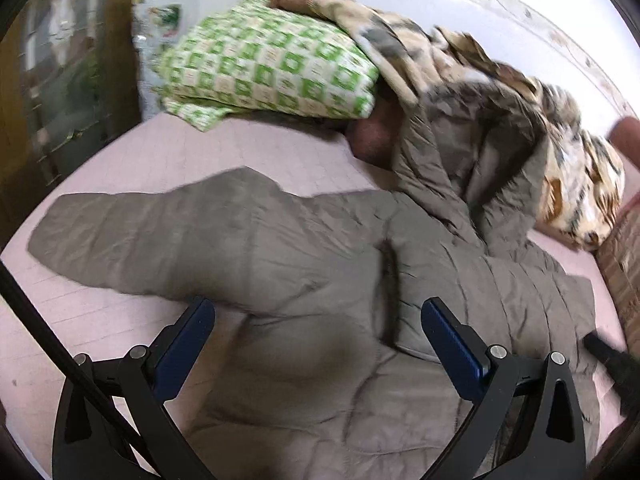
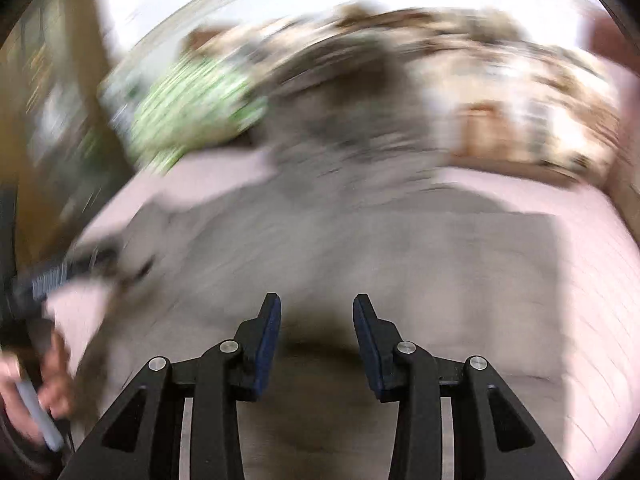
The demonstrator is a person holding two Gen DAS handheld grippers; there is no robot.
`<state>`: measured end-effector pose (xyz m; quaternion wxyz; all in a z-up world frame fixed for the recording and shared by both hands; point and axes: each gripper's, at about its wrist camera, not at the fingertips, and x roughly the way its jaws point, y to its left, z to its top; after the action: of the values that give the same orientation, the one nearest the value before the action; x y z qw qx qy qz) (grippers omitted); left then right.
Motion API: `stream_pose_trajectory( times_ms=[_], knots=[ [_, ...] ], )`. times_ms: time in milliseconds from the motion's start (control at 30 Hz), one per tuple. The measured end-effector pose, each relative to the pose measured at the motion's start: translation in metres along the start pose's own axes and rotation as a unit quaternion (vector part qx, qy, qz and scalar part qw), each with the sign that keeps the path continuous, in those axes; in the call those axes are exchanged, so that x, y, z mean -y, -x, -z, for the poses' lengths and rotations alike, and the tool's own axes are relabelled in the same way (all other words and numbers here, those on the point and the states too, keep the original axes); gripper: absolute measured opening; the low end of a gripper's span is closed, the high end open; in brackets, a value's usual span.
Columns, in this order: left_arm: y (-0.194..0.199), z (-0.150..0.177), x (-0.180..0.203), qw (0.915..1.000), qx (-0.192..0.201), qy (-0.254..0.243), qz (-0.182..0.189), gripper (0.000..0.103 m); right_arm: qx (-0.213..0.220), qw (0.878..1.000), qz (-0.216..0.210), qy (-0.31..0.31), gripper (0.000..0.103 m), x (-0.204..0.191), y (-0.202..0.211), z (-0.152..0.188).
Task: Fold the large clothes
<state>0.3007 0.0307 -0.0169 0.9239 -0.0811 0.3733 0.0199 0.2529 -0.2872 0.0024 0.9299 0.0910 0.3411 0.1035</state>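
Note:
A grey-brown padded coat (image 1: pixel 304 248) lies spread on a pink bed sheet (image 1: pixel 132 160), one sleeve stretched to the left and its fur-trimmed hood (image 1: pixel 480 100) bunched at the far right. My left gripper (image 1: pixel 318 312) hovers just above the coat body, jaws wide open and empty. The right wrist view is heavily blurred: the coat (image 2: pixel 320 232) fills the middle, and my right gripper (image 2: pixel 317 308) is above it, jaws open and empty. The other gripper (image 2: pixel 52 276) shows at the left edge there.
A green-and-white checked pillow (image 1: pixel 272 60) and a beige patterned blanket (image 1: pixel 568 168) lie at the head of the bed by a white wall. A wooden cabinet (image 1: pixel 60 60) stands at the left. The other gripper's tip (image 1: pixel 608 356) shows at the right edge.

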Motion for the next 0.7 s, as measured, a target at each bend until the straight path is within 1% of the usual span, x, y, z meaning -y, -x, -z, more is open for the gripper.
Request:
stream_pose_trajectory(
  times_ms=[100,167,200,233,300,367,433,500,533,600,700],
  knots=[
    [-0.009,-0.002,0.019,0.9997,-0.008,-0.02,0.008,0.103,0.015,0.995,0.051,-0.083,0.041,0.072,0.013,-0.007],
    [-0.014,-0.004,0.032,0.9992,-0.01,-0.033,0.018,0.103,0.023,0.991,0.072,-0.112,0.041,0.105,0.012,-0.007],
    [-0.016,-0.005,0.039,0.9989,-0.01,-0.04,0.021,0.103,0.017,0.989,0.081,-0.125,0.041,0.118,0.009,-0.007],
    [-0.021,-0.006,0.048,0.9984,-0.011,-0.05,0.023,0.103,0.009,0.985,0.087,-0.148,0.041,0.133,0.006,-0.005],
    [-0.032,-0.006,0.061,0.9974,-0.018,-0.066,0.023,0.103,0.005,0.981,0.076,-0.178,0.04,0.152,-0.002,-0.001],
    [-0.044,-0.004,0.072,0.996,-0.028,-0.083,0.016,0.103,-0.01,0.979,0.084,-0.186,0.04,0.16,-0.011,0.003],
    [-0.06,0.001,0.08,0.9938,-0.042,-0.103,-0.006,0.103,-0.031,0.979,0.082,-0.182,0.04,0.157,-0.023,0.007],
    [-0.08,0.007,0.083,0.9893,-0.075,-0.119,-0.039,0.103,-0.06,0.979,0.102,-0.168,0.04,0.153,-0.038,0.009],
    [-0.093,0.012,0.082,0.9871,-0.097,-0.118,-0.046,0.103,-0.076,0.978,0.108,-0.163,0.04,0.152,-0.046,0.013],
    [-0.104,0.014,0.078,0.9862,-0.12,-0.107,-0.041,0.103,-0.1,0.976,0.121,-0.15,0.04,0.149,-0.06,0.016],
    [-0.106,0.014,0.078,0.9854,-0.123,-0.111,-0.036,0.103,-0.113,0.975,0.142,-0.127,0.041,0.144,-0.064,0.012]
  ],
)
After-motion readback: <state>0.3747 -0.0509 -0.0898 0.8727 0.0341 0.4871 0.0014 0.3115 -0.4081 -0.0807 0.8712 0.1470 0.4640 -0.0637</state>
